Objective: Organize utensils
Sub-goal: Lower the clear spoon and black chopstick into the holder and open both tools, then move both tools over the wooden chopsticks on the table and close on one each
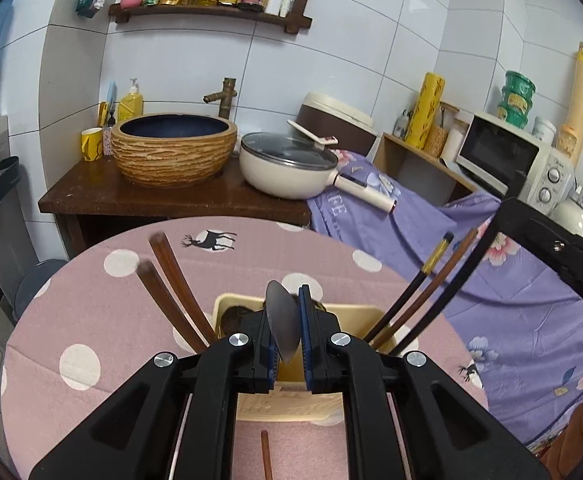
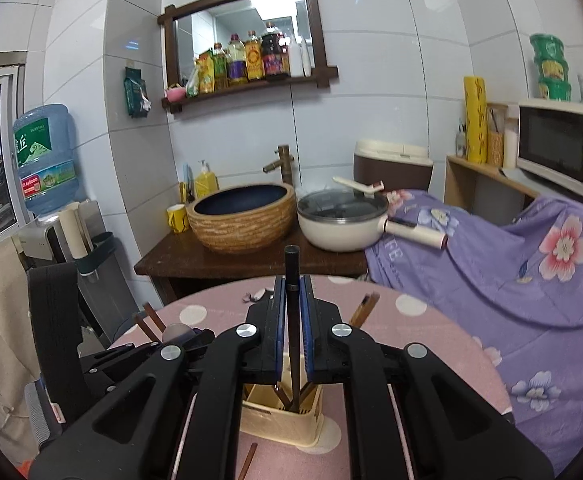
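Done: we have several chopsticks [image 1: 179,292] standing in the cream utensil holder [image 2: 279,420] | Now: left gripper [image 1: 287,332] clamped on a metal spoon [image 1: 282,322], right gripper [image 2: 293,320] clamped on a dark chopstick [image 2: 292,320] | Left: both to drop in, plus a brown chopstick [image 1: 266,456] on the table.

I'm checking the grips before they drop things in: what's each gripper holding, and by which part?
The left gripper pinches a metal spoon by its bowl. The right gripper clamps a dark chopstick near its upper end, over the holder.

Both fisheye views look forward and slightly down along their own black fingers, close above the cream plastic utensil caddy [image 1: 227,306] [image 2: 279,420] at 6 o'clock. They share the pink dotted round table [image 1: 91,320] [image 2: 431,320] and, toward 12 o'clock, the woven-textured basin [image 1: 173,152] [image 2: 243,216].
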